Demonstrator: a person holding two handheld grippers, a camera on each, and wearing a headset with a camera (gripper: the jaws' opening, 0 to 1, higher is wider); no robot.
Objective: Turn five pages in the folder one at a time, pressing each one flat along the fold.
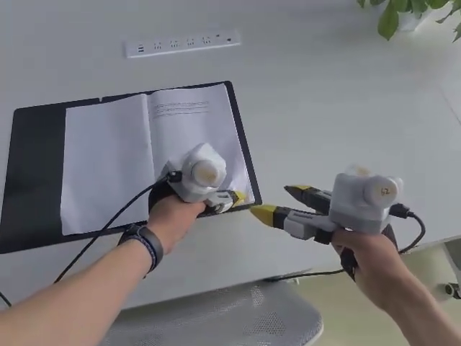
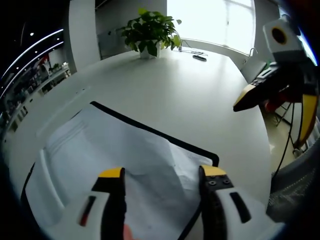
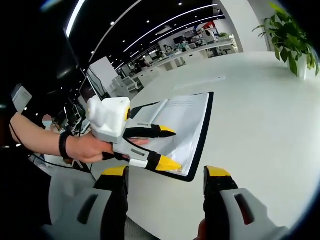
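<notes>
White table (image 1: 324, 108), items left to right.

Folder (image 1: 36, 180): black cover, lies open on the table's left part, with white pages (image 1: 108, 166) on both sides of the fold.

Power strip (image 1: 181, 43): white, beyond the folder's far edge.

Wristband (image 1: 148, 241): dark, on the wrist behind the left gripper.

Left gripper (image 1: 232, 200): over the folder's near right corner. Yellow-tipped jaws are spread wide, with the right-hand pages below the gap. Contact with the paper cannot be told.

Right gripper (image 1: 276, 200): just right of the folder's corner, near the table's front edge. Jaws are spread wide with nothing between them, pointing toward the left gripper.

Potted plant (image 1: 403, 11): far right corner of the table.
</notes>
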